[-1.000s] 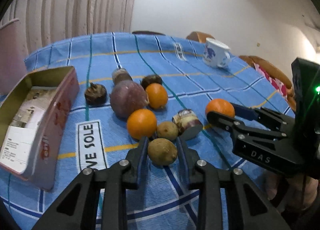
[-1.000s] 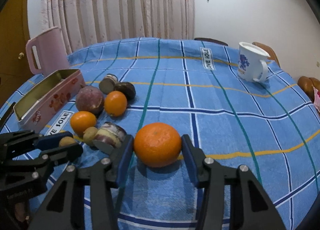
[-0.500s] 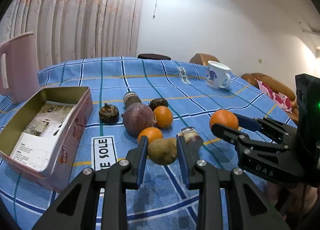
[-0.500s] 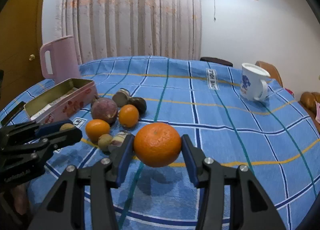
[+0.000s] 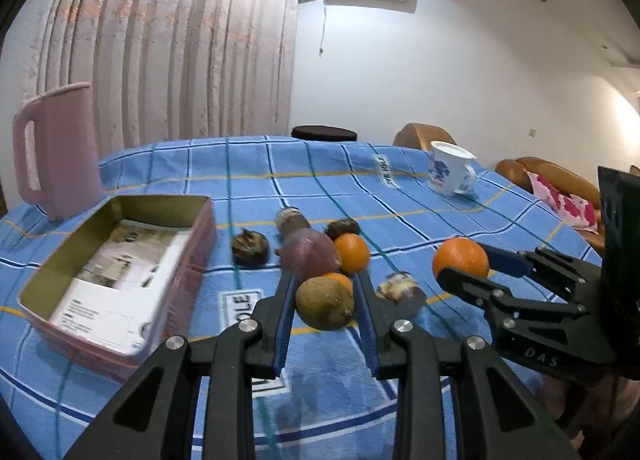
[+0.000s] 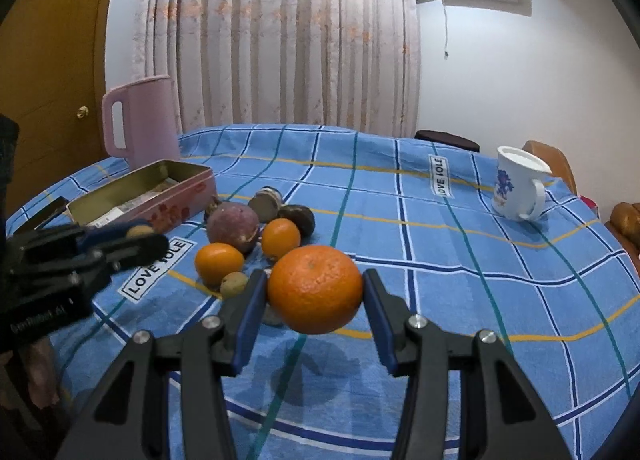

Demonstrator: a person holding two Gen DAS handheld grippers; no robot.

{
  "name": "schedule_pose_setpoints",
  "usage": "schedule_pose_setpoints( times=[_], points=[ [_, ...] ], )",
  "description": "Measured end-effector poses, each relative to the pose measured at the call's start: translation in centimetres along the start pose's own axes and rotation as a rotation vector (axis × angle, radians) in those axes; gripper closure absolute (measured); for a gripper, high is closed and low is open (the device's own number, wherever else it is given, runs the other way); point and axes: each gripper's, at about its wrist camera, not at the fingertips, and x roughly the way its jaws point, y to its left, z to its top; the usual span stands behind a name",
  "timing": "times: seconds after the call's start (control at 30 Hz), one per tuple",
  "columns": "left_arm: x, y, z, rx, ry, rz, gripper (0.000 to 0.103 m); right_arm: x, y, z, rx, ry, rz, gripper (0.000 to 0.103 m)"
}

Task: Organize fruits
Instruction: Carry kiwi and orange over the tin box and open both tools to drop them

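A brown round fruit (image 5: 325, 308) is clamped between the pads of the left gripper (image 5: 325, 310), raised clear of the blue checked tablecloth (image 6: 460, 260). A large orange (image 6: 315, 289) is clamped in the right gripper (image 6: 315, 300), likewise lifted. The remaining fruits (image 6: 256, 238) are clustered at ten o'clock from the orange, with the open pink tin (image 5: 188, 260) at nine o'clock from the brown fruit.

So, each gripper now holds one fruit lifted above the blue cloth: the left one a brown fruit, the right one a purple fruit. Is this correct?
Not quite. The right gripper holds a large orange, not a purple fruit; the right wrist view shows it. The purple fruit lies on the blue cloth. The rest is right: the left gripper holds the brown fruit.
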Motion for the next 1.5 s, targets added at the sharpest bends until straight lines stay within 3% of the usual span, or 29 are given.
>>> schedule_pose_setpoints(
  times=[0.37,0.8,1.13,1.5],
  points=[
    [-0.8,4.7,1.2,-0.07,0.017,0.111,0.072,1.4,4.3,2.9,-0.069,0.007,0.099,0.052],
    [-2.0,11.0,4.0,-0.112,-0.021,0.224,0.072,4.1,9.4,8.3,-0.126,0.002,0.225,0.052],
    [0.3,15.3,5.7,-0.104,0.042,0.274,0.072,9.0,12.4,11.5,-0.12,0.046,0.269,0.052],
    [2.4,17.3,5.2,-0.105,0.11,0.295,0.072,12.9,14.6,11.7,-0.12,0.089,0.286,0.052]
  ],
)
